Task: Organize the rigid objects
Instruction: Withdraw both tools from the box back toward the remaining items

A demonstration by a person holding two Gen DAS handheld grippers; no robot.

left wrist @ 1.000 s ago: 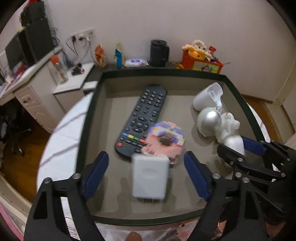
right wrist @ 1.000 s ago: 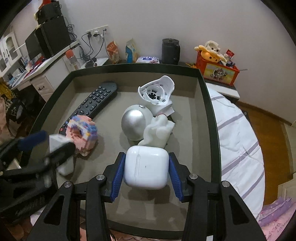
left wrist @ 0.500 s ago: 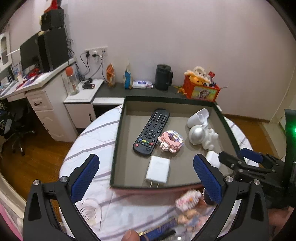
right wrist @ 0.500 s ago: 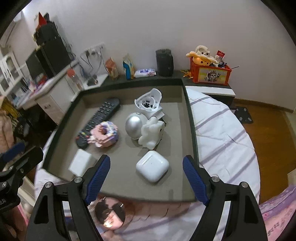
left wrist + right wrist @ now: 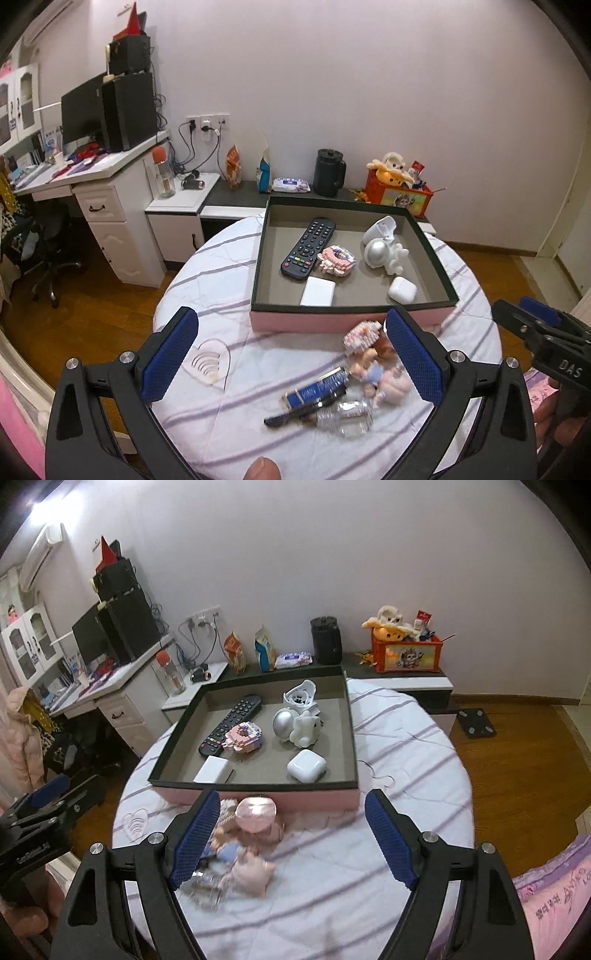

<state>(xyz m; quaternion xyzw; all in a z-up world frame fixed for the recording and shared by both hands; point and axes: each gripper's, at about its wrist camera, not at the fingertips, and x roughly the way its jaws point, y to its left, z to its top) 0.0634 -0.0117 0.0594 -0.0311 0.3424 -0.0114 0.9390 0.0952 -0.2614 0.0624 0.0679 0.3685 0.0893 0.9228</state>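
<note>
Two grippers, the left gripper [image 5: 291, 360] and the right gripper [image 5: 291, 840], hang wide apart and hold nothing. Both have just been opening. Inside the tray [image 5: 255, 784] lie the white charger [image 5: 317, 291] and the earbud case [image 5: 306, 765], near the front wall.

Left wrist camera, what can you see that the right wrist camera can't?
Only the left wrist view shows the blue tube lying clear of the toys.

Only the right wrist view shows the black scale on the floor and the air conditioner high on the wall.

Both show the box holding the remote, the earbud case and the white charger, and each view's own tongs, left tongs and right tongs, open and empty.
</note>
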